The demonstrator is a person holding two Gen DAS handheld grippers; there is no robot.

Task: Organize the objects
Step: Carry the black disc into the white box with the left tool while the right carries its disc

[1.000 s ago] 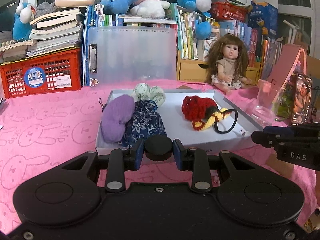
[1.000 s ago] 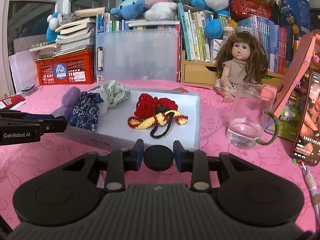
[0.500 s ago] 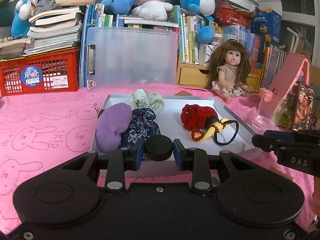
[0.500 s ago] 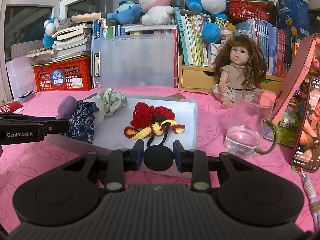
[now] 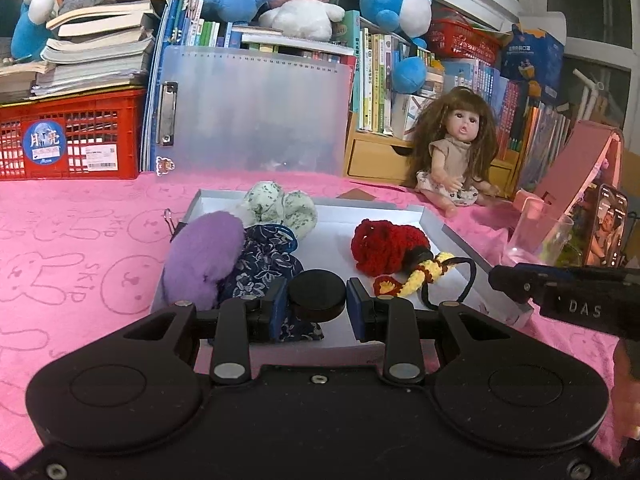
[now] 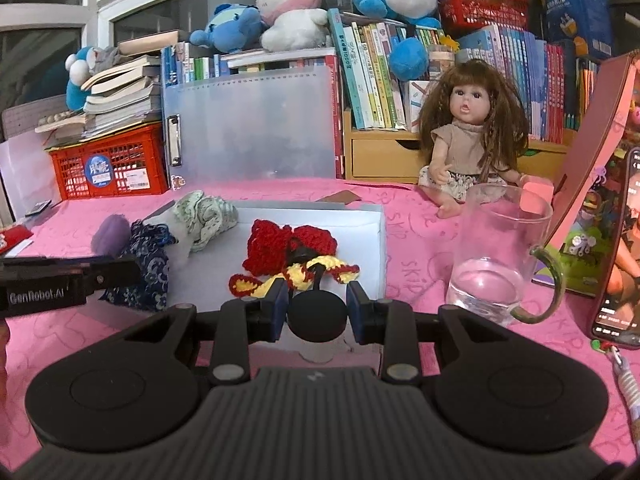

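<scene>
A shallow white box (image 5: 460, 240) lies on the pink cloth. It holds a purple fluffy scrunchie (image 5: 204, 256), a navy floral one (image 5: 264, 268), a pale green one (image 5: 280, 208), and a red crochet piece (image 5: 384, 248) with a yellow tie on a black elastic (image 5: 416, 280). My left gripper (image 5: 317, 292) hovers at the box's near edge. Its blue pads stand narrowly apart, with only a black round disc between them. My right gripper (image 6: 317, 300) looks the same and hovers at the box's right side, near the red crochet piece (image 6: 288, 248). Neither touches a scrunchie.
A glass mug (image 6: 500, 248) with water stands right of the box, with a phone (image 6: 624, 248) propped beside it. A doll (image 6: 468, 136) sits behind. A red crate (image 5: 68, 136), a clear folder, books and plush toys line the back.
Both grippers have edged closer to the box, which now looks larger in both views. The gaps between the pads look the same.
</scene>
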